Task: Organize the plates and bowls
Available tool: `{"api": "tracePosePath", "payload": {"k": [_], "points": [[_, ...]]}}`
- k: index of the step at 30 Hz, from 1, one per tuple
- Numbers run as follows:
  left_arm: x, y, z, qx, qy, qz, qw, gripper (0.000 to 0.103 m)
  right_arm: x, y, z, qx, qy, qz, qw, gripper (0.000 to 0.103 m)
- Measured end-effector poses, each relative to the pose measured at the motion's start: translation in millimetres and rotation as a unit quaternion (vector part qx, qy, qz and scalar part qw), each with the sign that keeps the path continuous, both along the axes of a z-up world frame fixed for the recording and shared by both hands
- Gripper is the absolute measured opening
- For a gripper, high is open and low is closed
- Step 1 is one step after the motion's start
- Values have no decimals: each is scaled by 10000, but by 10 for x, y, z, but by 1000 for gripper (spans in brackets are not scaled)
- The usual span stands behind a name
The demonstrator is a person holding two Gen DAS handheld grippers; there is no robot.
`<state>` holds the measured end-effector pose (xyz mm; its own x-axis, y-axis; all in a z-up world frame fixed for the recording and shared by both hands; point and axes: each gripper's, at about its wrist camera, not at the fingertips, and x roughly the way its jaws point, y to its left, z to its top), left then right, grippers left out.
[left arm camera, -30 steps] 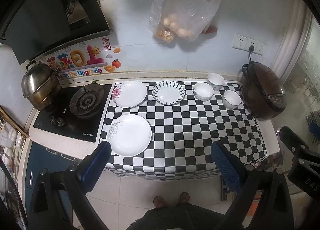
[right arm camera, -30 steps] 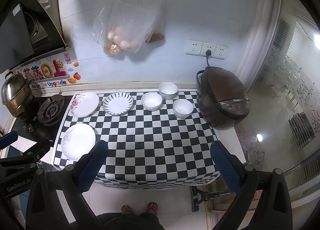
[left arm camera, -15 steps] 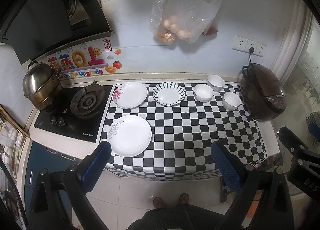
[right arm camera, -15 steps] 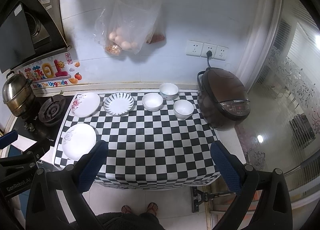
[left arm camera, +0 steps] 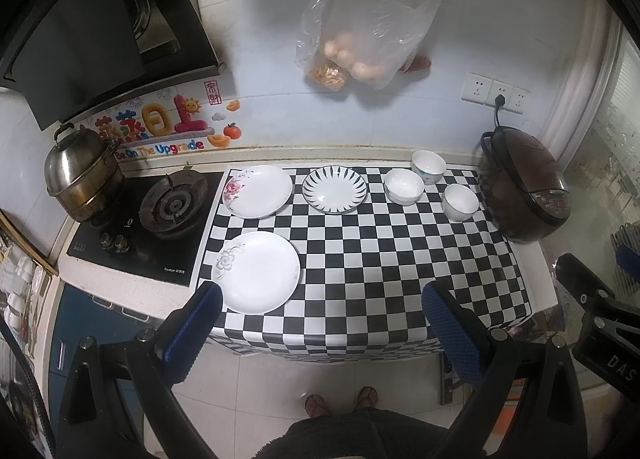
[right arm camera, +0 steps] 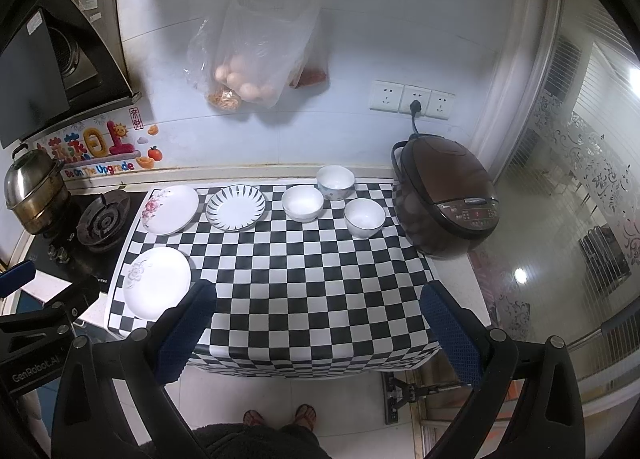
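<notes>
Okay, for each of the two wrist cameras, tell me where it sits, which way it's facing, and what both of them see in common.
Left wrist: sits on the left gripper, held high in front of the counter, looking down at it over the plates and stove; its blue-padded fingers, the right gripper at the right edge and the person's feet show.
Right wrist: sits on the right gripper, further right, looking down toward the bowls and rice cooker; its fingers, the left gripper and feet show.
Shared: checkered mat, three plates, three bowls, hanging bag.
</notes>
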<state>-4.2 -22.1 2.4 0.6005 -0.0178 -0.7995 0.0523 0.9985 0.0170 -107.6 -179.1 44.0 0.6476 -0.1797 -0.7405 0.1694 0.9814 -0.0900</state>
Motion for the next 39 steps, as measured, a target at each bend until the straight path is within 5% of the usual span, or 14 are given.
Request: {"api": "tracePosePath", "payload": {"k": [10, 15, 21, 31, 35, 39], "points": [[78, 14, -15, -75, -28, 77, 9999, 102, 60, -88, -6, 183, 5, 12, 9998, 103], [483, 276, -221, -61, -142, 462, 9988, 102, 360, -119, -260, 509, -170, 283, 9982, 103], [1140, 1005, -966, 51, 411, 1162, 9924, 102, 1126, 138, -1041, 1345, 568, 795, 9861, 103], [1952, 2139, -2758, 18, 2075, 1476, 9670, 92, 2520, 1337, -3093, 1593, 2457, 1517, 9441, 97], [2135, 2423, -3292, -348, 2576, 1503, 9539, 67, 2901, 1695, -3746, 1649, 3022, 1535, 9262, 82], [2297, 2569, -3630, -423, 2834, 1428, 9474, 62, 3127, 1867, -4138, 1759, 3341, 1408, 9152, 65]]}}
